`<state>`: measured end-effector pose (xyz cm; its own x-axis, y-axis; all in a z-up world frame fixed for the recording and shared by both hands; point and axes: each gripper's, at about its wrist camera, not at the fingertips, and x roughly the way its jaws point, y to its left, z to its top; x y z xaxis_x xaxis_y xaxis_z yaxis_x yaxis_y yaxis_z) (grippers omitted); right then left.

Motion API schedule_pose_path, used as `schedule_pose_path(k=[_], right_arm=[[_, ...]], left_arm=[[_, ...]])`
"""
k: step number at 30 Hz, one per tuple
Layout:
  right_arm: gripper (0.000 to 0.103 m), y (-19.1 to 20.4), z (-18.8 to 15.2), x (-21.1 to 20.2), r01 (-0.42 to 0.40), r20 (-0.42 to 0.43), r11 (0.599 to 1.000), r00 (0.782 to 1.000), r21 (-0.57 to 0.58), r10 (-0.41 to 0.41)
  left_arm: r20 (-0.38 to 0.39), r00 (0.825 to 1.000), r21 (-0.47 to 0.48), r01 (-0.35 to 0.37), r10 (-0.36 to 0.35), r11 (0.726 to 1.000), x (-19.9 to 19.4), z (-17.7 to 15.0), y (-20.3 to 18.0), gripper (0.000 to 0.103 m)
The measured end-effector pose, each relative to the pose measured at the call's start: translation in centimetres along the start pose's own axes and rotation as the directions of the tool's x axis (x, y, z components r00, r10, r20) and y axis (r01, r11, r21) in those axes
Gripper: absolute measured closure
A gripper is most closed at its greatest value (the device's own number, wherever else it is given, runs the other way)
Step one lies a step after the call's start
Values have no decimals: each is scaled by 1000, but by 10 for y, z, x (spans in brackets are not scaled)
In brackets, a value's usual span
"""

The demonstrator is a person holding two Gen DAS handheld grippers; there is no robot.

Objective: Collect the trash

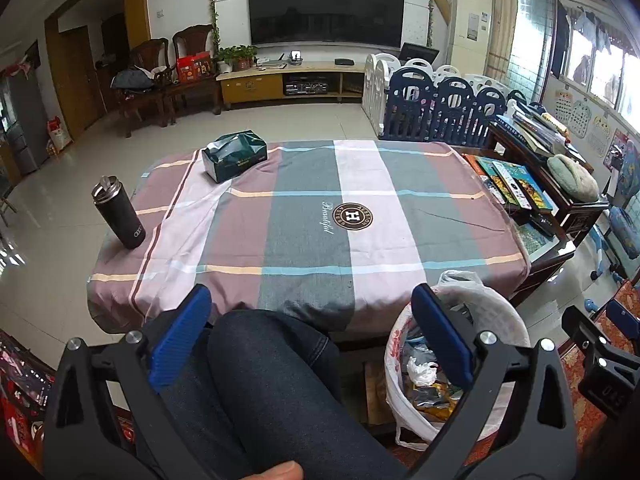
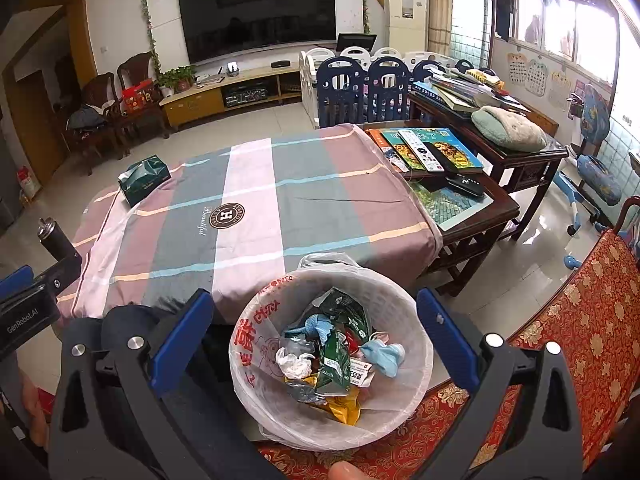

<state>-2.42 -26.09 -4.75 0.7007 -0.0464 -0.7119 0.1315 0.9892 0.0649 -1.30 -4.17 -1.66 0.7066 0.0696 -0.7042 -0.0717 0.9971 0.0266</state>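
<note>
A white trash bin lined with a plastic bag stands on the floor by the table's near right corner. It holds several crumpled wrappers and tissues. My right gripper is open and empty, directly above the bin. My left gripper is open and empty, held over the person's jeans-clad leg, with the bin to its right. The striped tablecloth carries no loose trash that I can see.
A black flask stands at the table's left edge and a green tissue pack at its far left. Books and remotes lie on a dark wooden side table to the right. A red patterned seat is at the near right.
</note>
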Motion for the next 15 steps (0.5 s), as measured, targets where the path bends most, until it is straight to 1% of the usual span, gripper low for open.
schedule_pose_path(k=[5, 15], right_arm=[[4, -1, 0, 3, 10, -7, 1000, 1000, 0, -10], [4, 2, 0, 4, 19, -4, 1000, 1000, -11, -19]], left_arm=[[-19, 1000, -3, 9, -9, 1000, 4, -2, 1, 3], [-21, 999, -31, 47, -47, 998, 4, -3, 9, 3]])
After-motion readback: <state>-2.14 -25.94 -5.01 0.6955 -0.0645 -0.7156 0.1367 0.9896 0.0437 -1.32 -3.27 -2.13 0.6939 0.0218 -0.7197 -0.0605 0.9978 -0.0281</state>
